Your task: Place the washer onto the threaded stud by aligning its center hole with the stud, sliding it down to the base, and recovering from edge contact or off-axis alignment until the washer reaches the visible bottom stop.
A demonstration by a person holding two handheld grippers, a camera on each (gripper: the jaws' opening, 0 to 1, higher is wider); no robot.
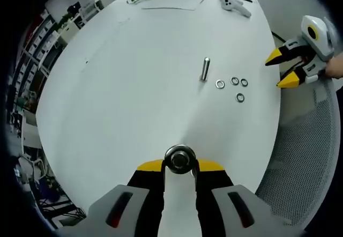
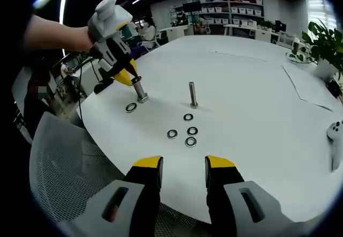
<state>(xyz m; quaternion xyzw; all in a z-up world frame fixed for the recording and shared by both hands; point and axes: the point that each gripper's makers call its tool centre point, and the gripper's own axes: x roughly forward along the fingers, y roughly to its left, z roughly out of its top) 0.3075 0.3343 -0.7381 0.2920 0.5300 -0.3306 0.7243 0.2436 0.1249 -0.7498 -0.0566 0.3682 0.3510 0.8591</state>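
Observation:
A threaded stud (image 2: 192, 94) stands upright mid-table, and it is also in the left gripper view (image 1: 205, 68). Several loose washers (image 2: 190, 141) lie just in front of it, seen too as a cluster (image 1: 235, 81) in the left gripper view. My left gripper (image 2: 128, 79) is shut on a second metal stud (image 2: 140, 90), its lower end at the table; in its own view that stud (image 1: 179, 160) appears end-on between the jaws. One washer (image 2: 131, 107) lies beside that stud. My right gripper (image 2: 182, 167) is open with nothing in it, near the table edge; it shows again (image 1: 281, 68) at the right.
The round white table (image 2: 252, 103) carries a game controller (image 1: 233, 2) and a sheet of paper (image 1: 171, 2) at its far side, with a potted plant (image 2: 324, 41) beyond. A grey mesh chair back (image 2: 59, 167) stands at the near edge.

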